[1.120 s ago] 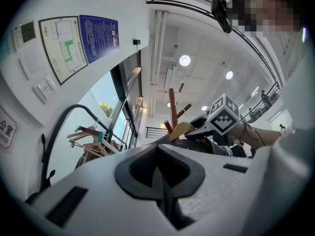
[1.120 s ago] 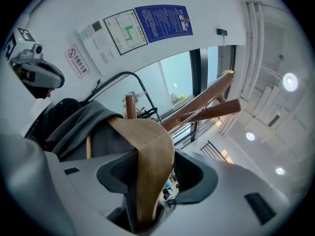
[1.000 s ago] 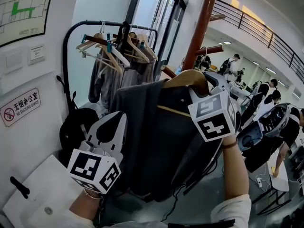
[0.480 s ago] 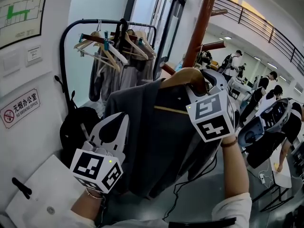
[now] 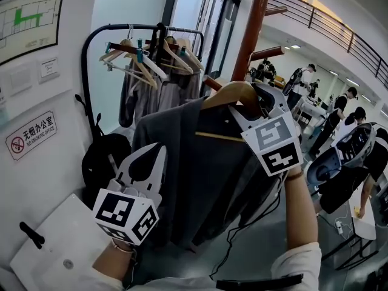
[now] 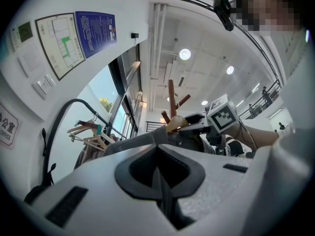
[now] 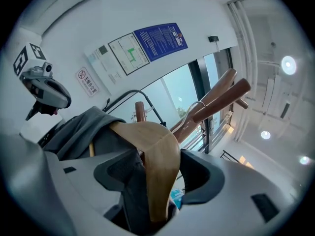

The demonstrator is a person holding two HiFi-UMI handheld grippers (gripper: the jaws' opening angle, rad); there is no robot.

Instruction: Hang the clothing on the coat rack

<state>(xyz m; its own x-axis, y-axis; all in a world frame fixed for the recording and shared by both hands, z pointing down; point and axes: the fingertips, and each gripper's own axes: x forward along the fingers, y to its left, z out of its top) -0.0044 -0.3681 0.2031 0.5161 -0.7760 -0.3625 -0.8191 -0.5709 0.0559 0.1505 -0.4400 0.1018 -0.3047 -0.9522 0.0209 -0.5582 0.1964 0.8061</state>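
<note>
Room: white wall (image 5: 73, 71) left, no-smoking sign (image 5: 30, 139), black clothes rail (image 5: 83, 65) far left; grey floor (image 5: 254, 247) below.
Grey garment (image 5: 200, 174) on wooden hanger (image 5: 233, 96), centre, at brown coat rack (image 5: 254, 17).
Right claw (image 5: 259, 99): jaws parted, just been opening, hanger between them.
Left claw (image 5: 150, 156): jaws together, near garment's lower left edge.

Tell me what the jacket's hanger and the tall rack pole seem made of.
Hanger: pale wood, smooth satin finish, faint grain visible. Rack pole: likely wood, reddish-brown and glossy, with light streaks along it; possibly stained or painted.
</note>
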